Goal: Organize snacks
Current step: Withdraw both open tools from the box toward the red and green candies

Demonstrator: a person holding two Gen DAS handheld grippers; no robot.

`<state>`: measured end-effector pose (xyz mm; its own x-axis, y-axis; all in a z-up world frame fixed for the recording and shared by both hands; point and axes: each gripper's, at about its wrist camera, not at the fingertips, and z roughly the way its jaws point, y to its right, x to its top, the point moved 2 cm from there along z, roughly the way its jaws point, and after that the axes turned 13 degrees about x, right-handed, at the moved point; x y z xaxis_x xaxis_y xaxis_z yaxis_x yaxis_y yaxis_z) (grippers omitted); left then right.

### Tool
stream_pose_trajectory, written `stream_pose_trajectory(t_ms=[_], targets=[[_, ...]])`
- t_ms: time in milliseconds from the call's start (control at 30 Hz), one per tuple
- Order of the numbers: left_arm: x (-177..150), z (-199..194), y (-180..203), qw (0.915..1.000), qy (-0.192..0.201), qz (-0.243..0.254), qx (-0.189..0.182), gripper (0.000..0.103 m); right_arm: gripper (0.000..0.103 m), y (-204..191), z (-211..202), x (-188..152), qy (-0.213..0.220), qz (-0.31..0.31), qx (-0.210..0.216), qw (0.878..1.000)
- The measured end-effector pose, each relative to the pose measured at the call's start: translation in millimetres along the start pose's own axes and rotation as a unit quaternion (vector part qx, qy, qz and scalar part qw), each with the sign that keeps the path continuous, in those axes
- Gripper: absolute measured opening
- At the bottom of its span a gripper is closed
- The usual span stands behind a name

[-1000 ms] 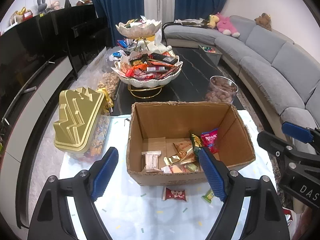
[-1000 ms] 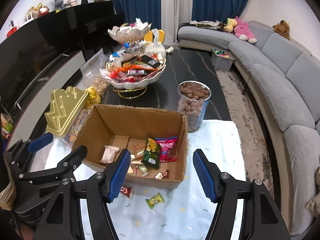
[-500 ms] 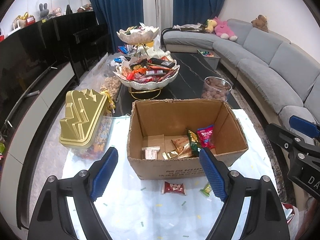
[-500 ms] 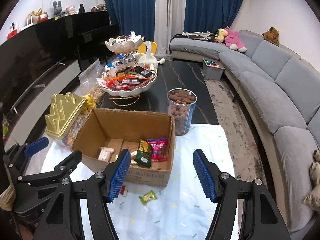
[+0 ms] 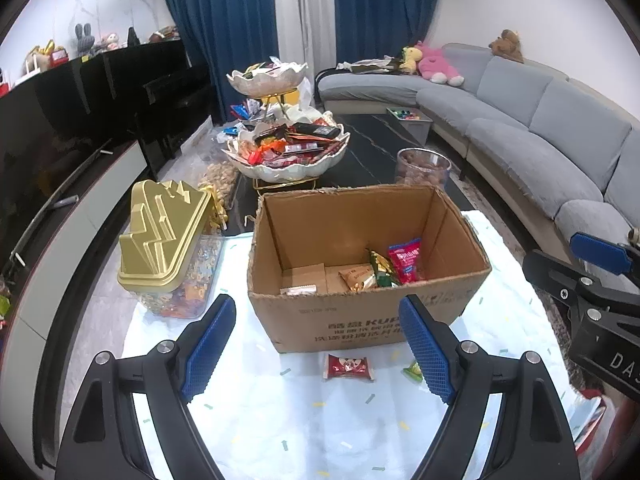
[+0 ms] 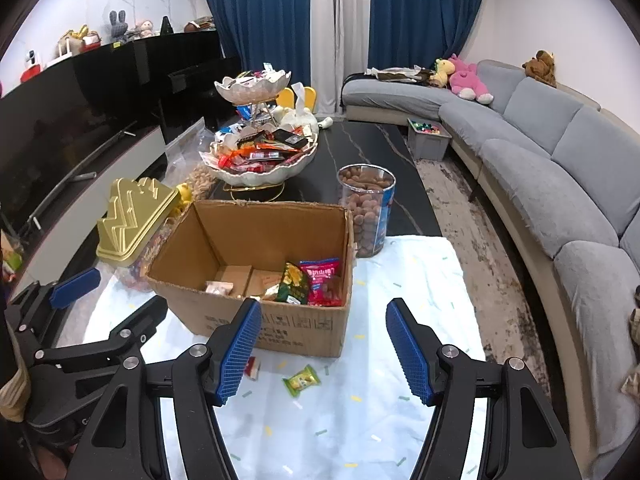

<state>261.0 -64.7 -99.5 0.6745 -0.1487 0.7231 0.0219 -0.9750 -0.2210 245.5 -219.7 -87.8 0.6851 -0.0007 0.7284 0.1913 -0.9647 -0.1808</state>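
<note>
Left wrist: two loose snacks (image 5: 349, 366), one box (image 5: 360, 316).

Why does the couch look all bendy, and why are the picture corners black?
Left wrist view: the fisheye lens bends the grey sofa into a curve and leaves dark corners; the cardboard box in the middle stays sharp. Right wrist view: the same bending and black corners, and the white table cover looks bright under the room light.

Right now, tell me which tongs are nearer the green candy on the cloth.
Right. The right tongs hang almost over the green candy; the left tongs sit further left, nearer the red packet.
</note>
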Motion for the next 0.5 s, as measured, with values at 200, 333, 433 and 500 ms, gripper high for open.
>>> stream_pose_trajectory(t_ms=[200, 333, 433, 500], targets=[[-15.9, 4.7, 4.3, 0.9999, 0.009, 0.005, -0.005, 0.084, 0.066, 2.4, 7.1, -14.1, 0.0, -0.008, 0.002, 1.0], [-26.7, 9.7, 8.6, 0.9999, 0.011, 0.011, -0.005, 0.084, 0.066, 3.8, 15.9, -24.7, -0.003, -0.012, 0.004, 1.0], [-36.0, 15.0, 12.9, 0.9998, 0.01, 0.019, -0.006, 0.084, 0.066, 4.0, 23.7, -34.5, -0.01, -0.014, 0.009, 1.0], [-41.9, 19.2, 15.7, 0.9996, 0.01, 0.024, -0.006, 0.084, 0.066, 4.2, 29.3, -41.4, -0.013, -0.016, 0.013, 1.0]])
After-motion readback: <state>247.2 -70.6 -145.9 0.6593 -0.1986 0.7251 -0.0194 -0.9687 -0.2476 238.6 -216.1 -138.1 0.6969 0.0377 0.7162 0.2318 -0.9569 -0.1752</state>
